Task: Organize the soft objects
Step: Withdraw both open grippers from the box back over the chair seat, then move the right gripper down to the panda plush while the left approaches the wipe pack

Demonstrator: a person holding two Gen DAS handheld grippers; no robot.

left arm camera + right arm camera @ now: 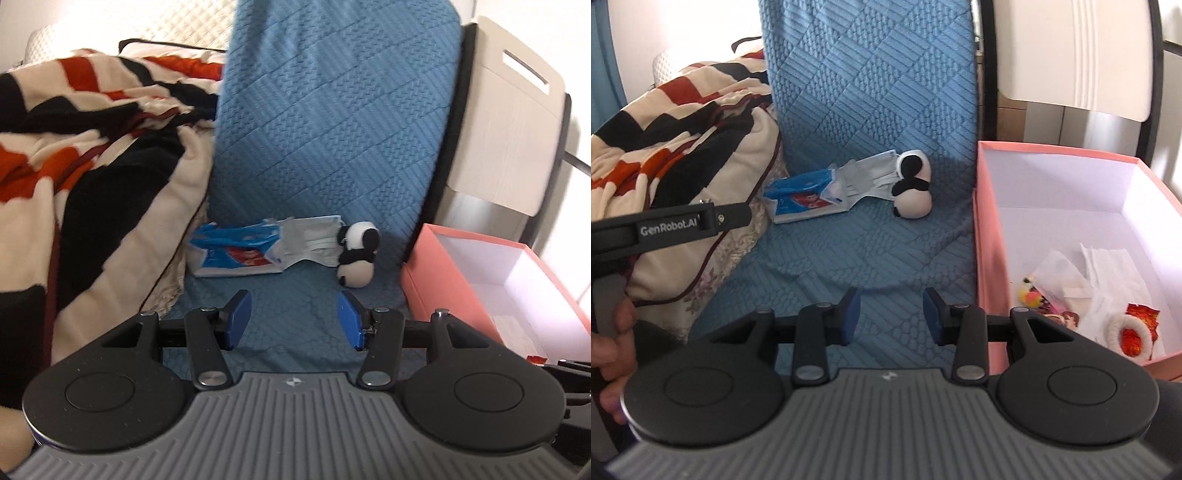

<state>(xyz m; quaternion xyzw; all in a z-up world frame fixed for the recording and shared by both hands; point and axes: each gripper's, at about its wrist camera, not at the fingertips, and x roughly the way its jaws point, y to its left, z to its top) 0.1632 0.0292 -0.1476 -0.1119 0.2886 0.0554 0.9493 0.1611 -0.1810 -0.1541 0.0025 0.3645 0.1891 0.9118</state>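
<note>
A: Through the left wrist camera, our left gripper (295, 319) hangs over the blue quilted cover (332, 129), jaws moderately wide with only fabric between them. The panda plush (356, 254) lies at about one o'clock from the tips, well apart. It touches the grey gloves (314, 240), and the blue packet (236, 251) sits at eleven o'clock.

B: And the pink box (436, 291)?

A: At three o'clock, beside the cover.

B: In the right wrist view, our right gripper (891, 315) is narrower but parted, with nothing in it. The panda (913, 190) lies nearly at twelve o'clock. Its long axis runs roughly toward and away from us, head farther off. The box (982, 240) at two o'clock already holds small things.

A: We judge that neither hand is clearly nearer. The panda sits straighter ahead of the right tongs, on the box side.
</note>
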